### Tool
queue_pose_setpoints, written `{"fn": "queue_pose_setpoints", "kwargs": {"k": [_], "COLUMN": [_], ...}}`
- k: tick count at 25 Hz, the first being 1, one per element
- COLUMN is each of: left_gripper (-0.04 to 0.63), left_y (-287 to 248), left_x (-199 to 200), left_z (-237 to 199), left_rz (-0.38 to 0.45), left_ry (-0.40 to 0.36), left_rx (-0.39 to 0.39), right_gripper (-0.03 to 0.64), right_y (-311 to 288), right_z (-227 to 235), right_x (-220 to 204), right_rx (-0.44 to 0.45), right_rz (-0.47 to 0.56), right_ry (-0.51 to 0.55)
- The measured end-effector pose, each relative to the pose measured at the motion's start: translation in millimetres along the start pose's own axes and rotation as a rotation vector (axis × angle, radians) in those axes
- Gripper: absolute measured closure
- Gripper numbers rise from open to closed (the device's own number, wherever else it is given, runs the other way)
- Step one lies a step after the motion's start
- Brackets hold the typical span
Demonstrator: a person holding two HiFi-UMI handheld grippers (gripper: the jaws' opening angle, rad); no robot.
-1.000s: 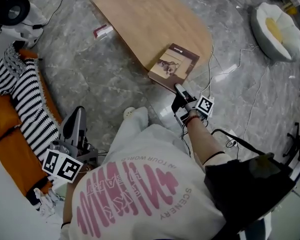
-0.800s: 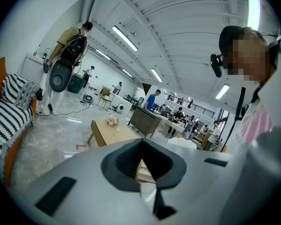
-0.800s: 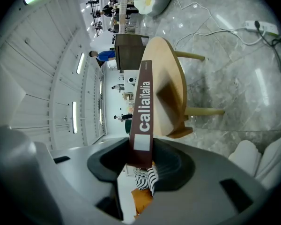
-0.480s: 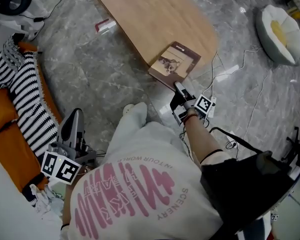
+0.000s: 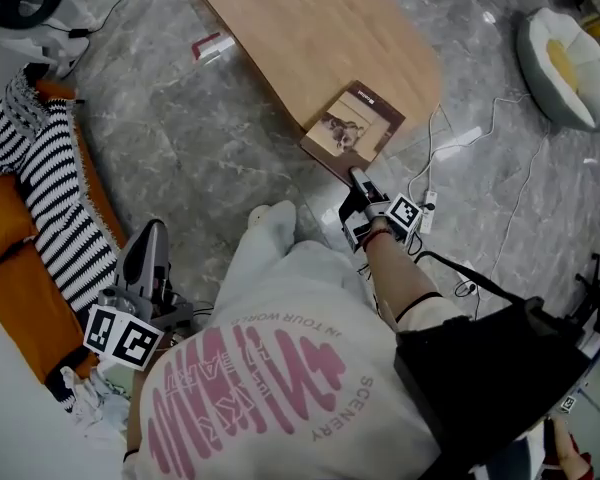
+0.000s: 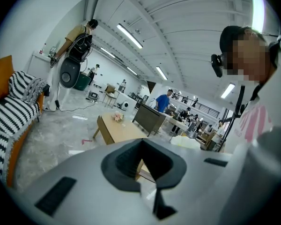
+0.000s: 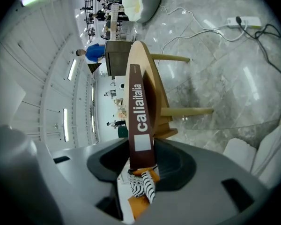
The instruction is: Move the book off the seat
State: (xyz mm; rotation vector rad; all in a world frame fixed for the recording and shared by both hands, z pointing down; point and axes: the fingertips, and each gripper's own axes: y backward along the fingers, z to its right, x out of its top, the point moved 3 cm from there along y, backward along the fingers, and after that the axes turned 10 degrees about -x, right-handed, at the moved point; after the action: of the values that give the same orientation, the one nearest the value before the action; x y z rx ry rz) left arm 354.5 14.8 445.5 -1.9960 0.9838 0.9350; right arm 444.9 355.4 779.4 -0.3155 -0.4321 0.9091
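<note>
The book (image 5: 353, 123), brown with a picture on its cover, lies flat at the near corner of the wooden table (image 5: 310, 28), one edge hanging over toward me. My right gripper (image 5: 361, 185) is shut on that near edge. In the right gripper view the brown spine (image 7: 139, 121) with white lettering stands between the jaws of the right gripper (image 7: 141, 165), against the table's edge (image 7: 150, 74). My left gripper (image 5: 148, 243) hangs low at the left beside the sofa, jaws together and nothing in them. From the left gripper (image 6: 143, 165) the table (image 6: 114, 128) shows far off.
An orange sofa (image 5: 5, 268) with a black-and-white striped throw (image 5: 40, 198) runs along the left. On the marble floor lie a white round cushion bed (image 5: 570, 63), a power strip with cables (image 5: 427, 211) and a small red-and-white packet (image 5: 210, 46). My leg and foot (image 5: 270, 223) stand near the table.
The right gripper has sunk a little with the book, which now rests flatter on the table corner. The left gripper has dropped slightly beside the sofa.
</note>
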Motion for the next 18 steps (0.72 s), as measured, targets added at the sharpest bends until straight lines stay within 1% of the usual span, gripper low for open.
{"fn": "queue_pose_setpoints", "kwargs": {"k": [6, 14, 17, 18], "left_gripper": [0.588, 0.588, 0.588, 0.588], "left_y": [-1, -1, 1, 1], "left_x": [-3, -6, -5, -4], "left_z": [0, -1, -6, -8], "left_rz": [-0.005, 0.006, 0.013, 0.014], "left_ry": [0.008, 0.007, 0.017, 0.021], "left_rx": [-0.001, 0.012, 0.019, 0.022], "right_gripper": [0.450, 0.427, 0.404, 0.373], "right_y": [-4, -12, -17, -18], "right_z": [6, 18, 23, 23], "right_x": [1, 0, -1, -3], "right_rx": [-0.050, -0.139, -0.191, -0.210], "right_rz": [-0.013, -0.044, -0.055, -0.059], "right_ry": [0.043, 0.049, 0.063, 0.070]}}
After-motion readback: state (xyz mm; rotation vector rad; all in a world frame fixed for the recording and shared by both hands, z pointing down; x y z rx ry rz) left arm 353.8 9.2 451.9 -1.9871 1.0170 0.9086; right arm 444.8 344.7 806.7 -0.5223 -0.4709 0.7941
